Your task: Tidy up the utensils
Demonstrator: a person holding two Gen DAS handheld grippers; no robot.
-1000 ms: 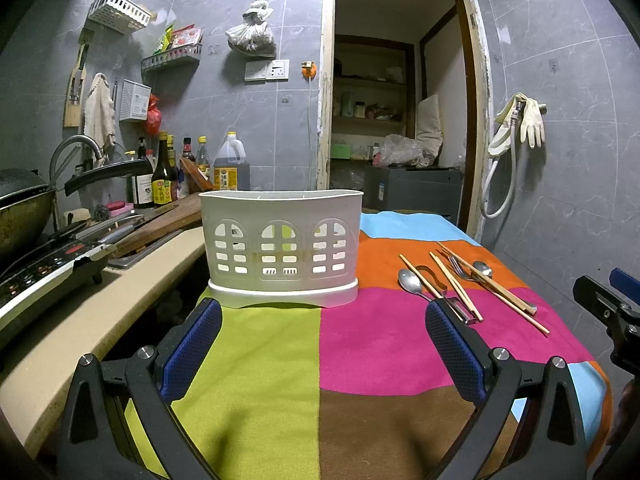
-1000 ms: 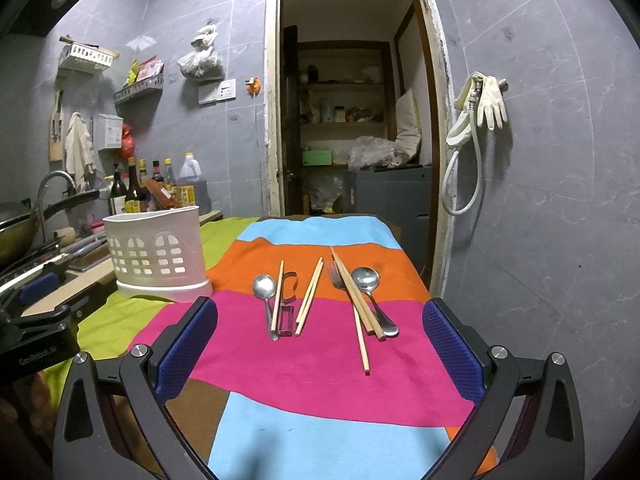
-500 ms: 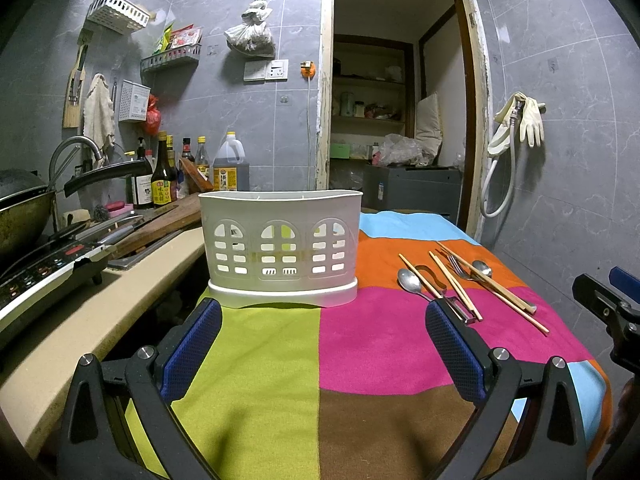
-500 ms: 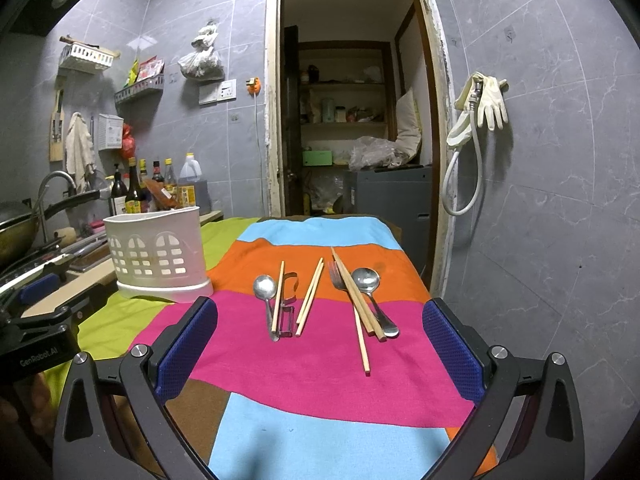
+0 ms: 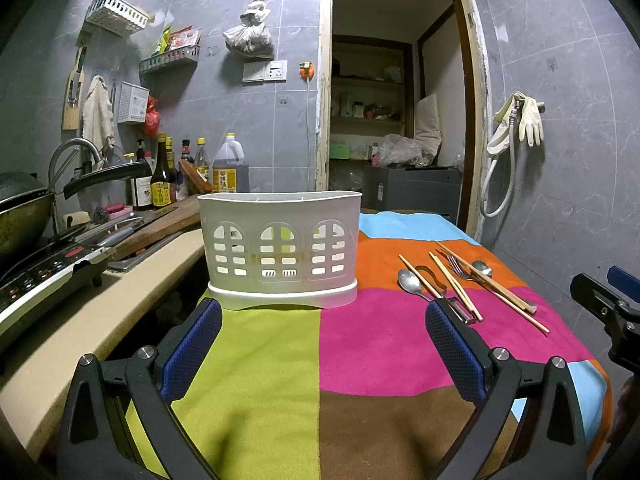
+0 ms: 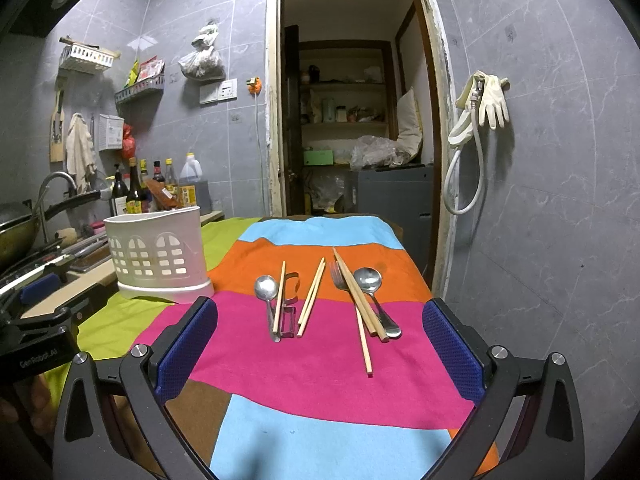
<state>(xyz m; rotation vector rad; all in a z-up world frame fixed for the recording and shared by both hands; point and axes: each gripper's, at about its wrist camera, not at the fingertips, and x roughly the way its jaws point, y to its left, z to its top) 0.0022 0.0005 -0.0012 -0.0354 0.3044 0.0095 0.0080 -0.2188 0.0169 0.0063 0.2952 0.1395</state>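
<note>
A white plastic utensil holder [image 5: 280,246] stands on the colourful striped cloth [image 5: 372,344], also in the right wrist view [image 6: 158,258]. Two steel spoons [image 6: 267,289] [image 6: 368,280], a fork [image 6: 339,278], a metal peeler [image 6: 289,312] and several wooden chopsticks [image 6: 311,298] lie on the orange and pink stripes right of it. My left gripper [image 5: 322,354] is open and empty, in front of the holder. My right gripper [image 6: 318,350] is open and empty, just short of the utensils.
A kitchen counter [image 5: 80,320] runs along the left with a stove [image 5: 44,276], a wok [image 5: 22,216], knives, a cutting board and bottles [image 5: 162,184]. A doorway [image 6: 352,128] opens behind the table. A grey tiled wall with a hose and gloves [image 6: 486,100] stands at right.
</note>
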